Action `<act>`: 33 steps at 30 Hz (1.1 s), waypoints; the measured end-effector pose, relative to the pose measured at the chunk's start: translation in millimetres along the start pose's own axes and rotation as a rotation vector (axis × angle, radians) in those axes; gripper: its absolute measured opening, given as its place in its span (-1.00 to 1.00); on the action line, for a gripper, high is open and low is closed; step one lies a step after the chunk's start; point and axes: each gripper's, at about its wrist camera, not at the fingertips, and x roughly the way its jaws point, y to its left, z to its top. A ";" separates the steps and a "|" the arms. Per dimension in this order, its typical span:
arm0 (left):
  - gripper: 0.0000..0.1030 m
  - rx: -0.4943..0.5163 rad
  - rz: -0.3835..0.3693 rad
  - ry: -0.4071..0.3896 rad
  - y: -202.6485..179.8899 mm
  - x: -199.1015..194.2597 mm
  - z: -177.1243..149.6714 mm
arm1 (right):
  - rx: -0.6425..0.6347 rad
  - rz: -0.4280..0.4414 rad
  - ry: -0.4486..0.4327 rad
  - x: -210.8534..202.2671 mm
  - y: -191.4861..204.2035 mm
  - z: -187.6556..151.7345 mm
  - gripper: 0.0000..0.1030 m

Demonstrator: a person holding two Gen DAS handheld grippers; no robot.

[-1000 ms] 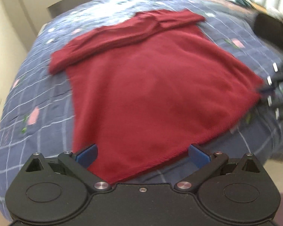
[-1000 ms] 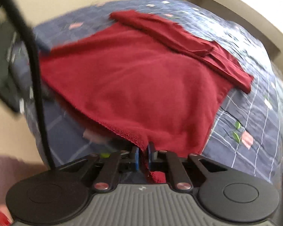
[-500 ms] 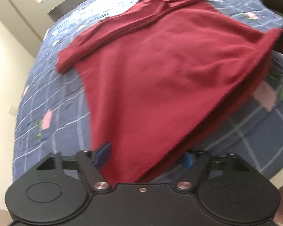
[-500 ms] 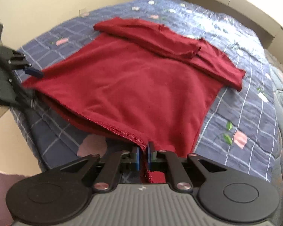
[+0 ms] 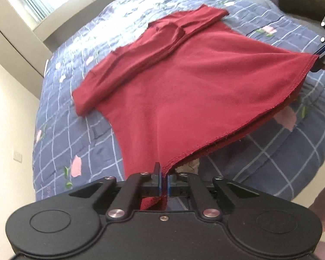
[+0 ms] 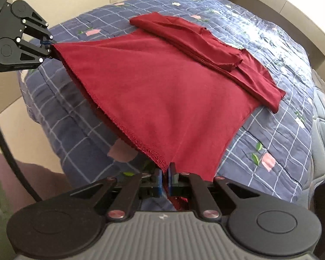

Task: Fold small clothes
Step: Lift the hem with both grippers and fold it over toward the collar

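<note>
A dark red long-sleeved top point(image 5: 184, 82) lies on the bed, its sleeves folded across the far end. My left gripper point(image 5: 164, 179) is shut on one corner of the hem. My right gripper point(image 6: 165, 178) is shut on the other hem corner of the top point(image 6: 173, 91). The hem is stretched between both grippers and lifted a little off the bed. The right gripper shows at the right edge of the left wrist view point(image 5: 324, 54). The left gripper shows at the upper left of the right wrist view point(image 6: 47, 51).
The bed carries a blue checked quilt point(image 5: 75, 134) with pink flowers, also in the right wrist view point(image 6: 281, 143). A dark cushion point(image 5: 301, 0) lies at the far right. Cream walls and a window ledge point(image 6: 270, 2) surround the bed. A black cable point(image 6: 6, 147) hangs at the left.
My left gripper closed on the hem corner, having been open around it before. Both grippers have lifted the hem and drawn it taut.
</note>
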 end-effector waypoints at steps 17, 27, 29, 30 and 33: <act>-0.91 -0.136 -0.103 0.050 -1.3 -102.7 -24.2 | 0.137 0.128 0.066 -60.8 1.8 -15.1 -0.89; -0.91 -0.325 -0.180 0.036 55.6 -73.2 23.1 | 0.179 -0.058 -0.050 -39.8 -70.7 69.2 -0.88; -0.91 -0.411 -0.200 0.012 79.5 -63.3 47.6 | 0.173 -0.101 -0.081 -32.0 -95.4 99.8 -0.88; -0.91 -0.437 -0.204 -0.001 90.3 -58.5 60.0 | 0.170 -0.116 -0.092 -27.5 -105.8 113.1 -0.88; -0.91 -0.462 -0.205 -0.046 121.9 -42.5 102.0 | 0.169 -0.149 -0.106 -3.6 -143.4 155.1 -0.88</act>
